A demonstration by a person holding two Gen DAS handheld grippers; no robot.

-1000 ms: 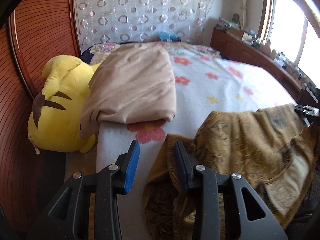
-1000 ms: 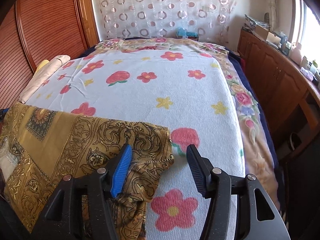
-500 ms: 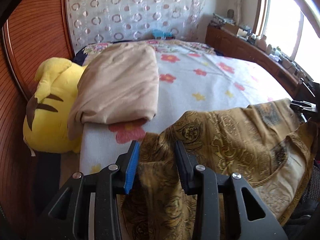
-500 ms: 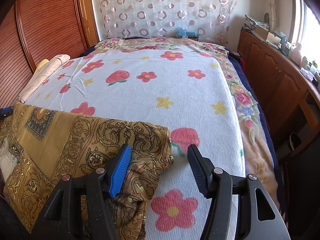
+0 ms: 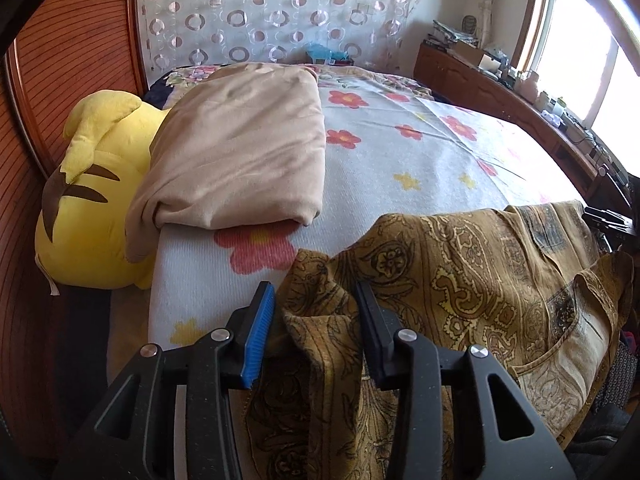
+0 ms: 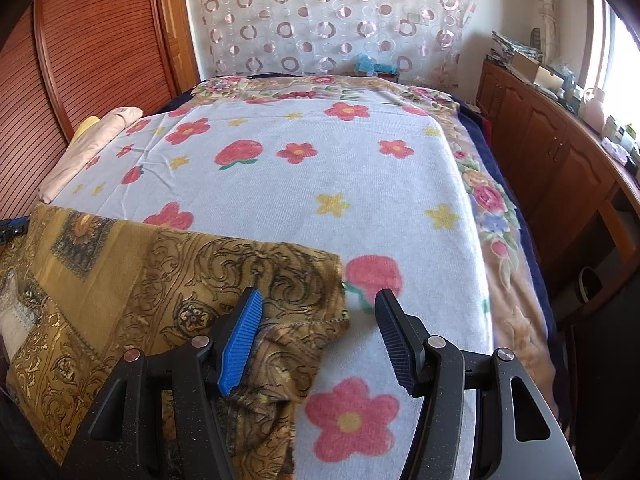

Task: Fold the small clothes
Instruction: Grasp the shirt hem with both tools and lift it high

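Observation:
A mustard-brown paisley garment (image 5: 460,264) lies spread along the near edge of the bed. In the left wrist view its bunched left corner sits between the fingers of my left gripper (image 5: 314,296). Those jaws are opening, and a gap shows beside the blue pad (image 5: 260,328). In the right wrist view the garment (image 6: 160,264) covers the near left of the bed. Its right corner lies by the blue pad (image 6: 240,340) of my right gripper (image 6: 318,298). That gripper stands open wide, with its other finger over bare bedspread.
The bed wears a white flowered bedspread (image 5: 400,152). A folded beige blanket (image 5: 240,148) and a yellow plush toy (image 5: 92,184) lie at its left side against the wood-panelled wall (image 6: 100,40). A cluttered wooden cabinet (image 6: 560,152) runs along the right.
In the left wrist view the garment's corner has come in between the jaws and the cloth now lies flatter on the bed. The left jaws have widened slightly. The right gripper has not moved.

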